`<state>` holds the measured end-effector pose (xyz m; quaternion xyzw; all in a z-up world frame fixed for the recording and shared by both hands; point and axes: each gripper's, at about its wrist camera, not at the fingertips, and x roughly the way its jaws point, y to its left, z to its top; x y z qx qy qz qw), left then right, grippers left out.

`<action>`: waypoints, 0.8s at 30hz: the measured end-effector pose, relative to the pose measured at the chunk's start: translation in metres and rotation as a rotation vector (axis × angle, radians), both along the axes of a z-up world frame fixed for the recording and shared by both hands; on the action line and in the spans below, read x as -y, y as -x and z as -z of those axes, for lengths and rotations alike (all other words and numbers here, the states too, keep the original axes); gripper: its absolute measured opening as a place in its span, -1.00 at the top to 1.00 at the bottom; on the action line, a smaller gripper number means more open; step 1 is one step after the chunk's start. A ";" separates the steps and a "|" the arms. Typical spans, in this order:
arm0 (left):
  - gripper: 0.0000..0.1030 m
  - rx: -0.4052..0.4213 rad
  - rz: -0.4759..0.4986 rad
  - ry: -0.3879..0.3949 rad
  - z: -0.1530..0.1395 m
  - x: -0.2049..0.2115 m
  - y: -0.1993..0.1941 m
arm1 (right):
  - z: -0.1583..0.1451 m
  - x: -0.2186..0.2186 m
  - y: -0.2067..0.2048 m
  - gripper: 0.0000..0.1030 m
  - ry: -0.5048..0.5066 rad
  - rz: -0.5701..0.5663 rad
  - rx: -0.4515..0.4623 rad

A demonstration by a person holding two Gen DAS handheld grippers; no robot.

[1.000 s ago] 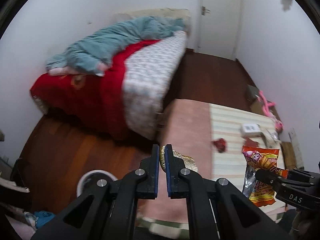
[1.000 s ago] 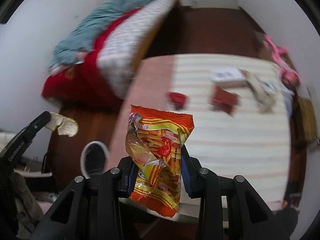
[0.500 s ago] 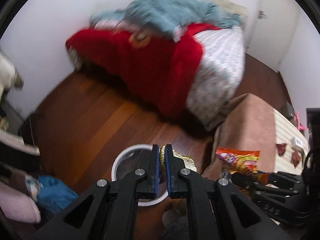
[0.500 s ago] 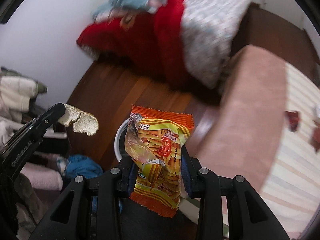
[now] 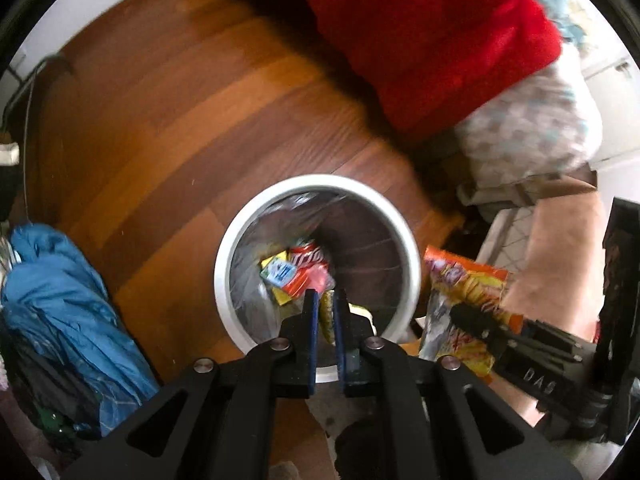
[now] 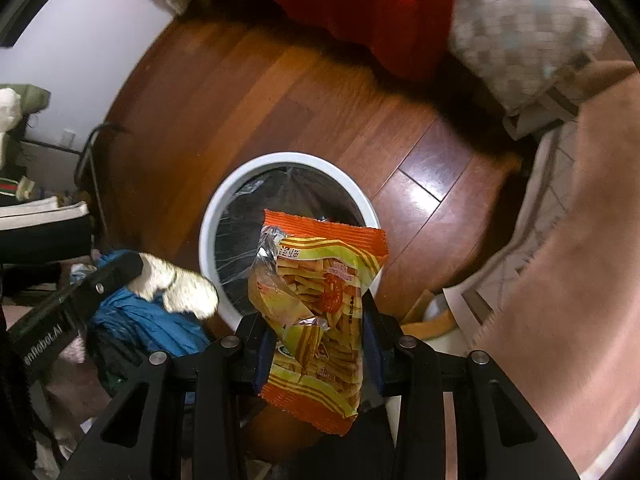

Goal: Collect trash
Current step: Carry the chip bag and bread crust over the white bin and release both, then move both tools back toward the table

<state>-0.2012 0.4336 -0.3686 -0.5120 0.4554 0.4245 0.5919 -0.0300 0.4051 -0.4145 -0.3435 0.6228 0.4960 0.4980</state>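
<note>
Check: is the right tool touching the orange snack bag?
Touching. The right wrist view shows the right tool clamped on the orange snack bag, fingers pressing both sides.

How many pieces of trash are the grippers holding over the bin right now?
2: a crumpled pale wrapper in the left gripper, above the bin's near rim, and an orange snack bag in the right gripper.

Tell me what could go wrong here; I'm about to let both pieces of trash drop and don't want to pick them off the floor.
The orange snack bag is wide and light, held by the right gripper near the white bin's rim, so it may catch the edge or flutter onto the wood floor. The crumpled wrapper in the left gripper sits close to the rim in the right wrist view; released there, it could land on the blue cloth.
</note>
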 end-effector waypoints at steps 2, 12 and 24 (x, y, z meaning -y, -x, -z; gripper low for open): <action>0.61 -0.023 -0.008 0.009 0.008 -0.006 0.003 | 0.015 -0.012 -0.001 0.23 0.015 -0.003 -0.006; -0.92 -0.121 -0.098 -0.029 0.009 -0.001 0.039 | 0.051 -0.033 -0.002 -0.92 0.020 -0.006 -0.117; -0.93 -0.214 -0.083 -0.156 -0.023 0.029 0.035 | 0.008 -0.002 0.001 -1.00 -0.015 -0.095 0.105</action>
